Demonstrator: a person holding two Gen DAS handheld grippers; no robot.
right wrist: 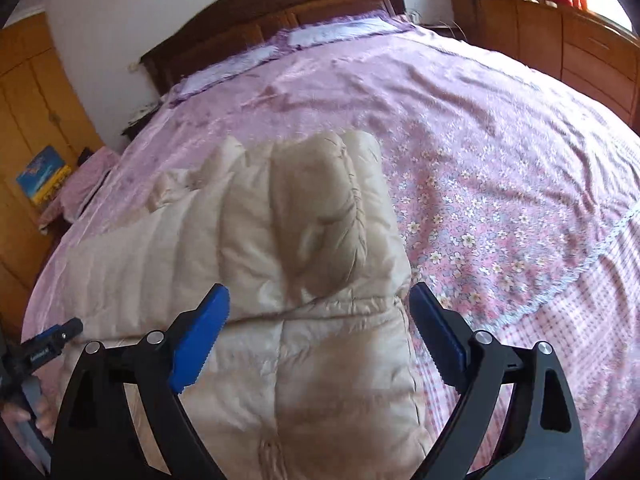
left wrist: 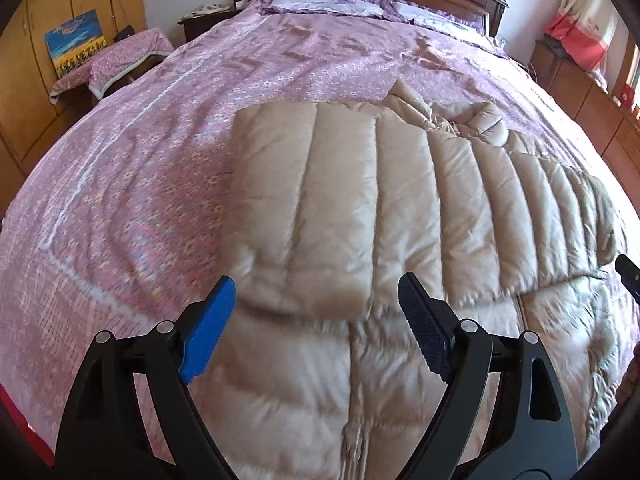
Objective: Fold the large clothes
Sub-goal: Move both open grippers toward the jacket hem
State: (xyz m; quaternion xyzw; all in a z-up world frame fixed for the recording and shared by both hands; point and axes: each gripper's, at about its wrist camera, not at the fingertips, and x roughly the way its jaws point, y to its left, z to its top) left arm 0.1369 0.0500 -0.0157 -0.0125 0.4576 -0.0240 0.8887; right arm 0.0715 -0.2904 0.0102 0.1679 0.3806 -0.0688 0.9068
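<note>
A beige quilted down jacket (left wrist: 360, 200) lies on the bed, with a sleeve or side panel folded across its body. My left gripper (left wrist: 316, 312) is open and empty, just above the jacket's near-left part. The jacket also shows in the right wrist view (right wrist: 304, 240), with a puffy sleeve end folded on top. My right gripper (right wrist: 320, 320) is open and empty above the jacket's near-right edge. The tip of the right gripper shows at the right edge of the left view (left wrist: 628, 272), and the left gripper shows at the left of the right view (right wrist: 48, 344).
The bed carries a pink and purple floral bedspread (left wrist: 140, 168) with pillows (left wrist: 328, 6) at the dark wooden headboard (right wrist: 280, 4). A side table with a floral cloth (left wrist: 120, 56) and wooden wardrobes (left wrist: 52, 40) stand left. Wooden cabinets (right wrist: 560, 40) run along the right.
</note>
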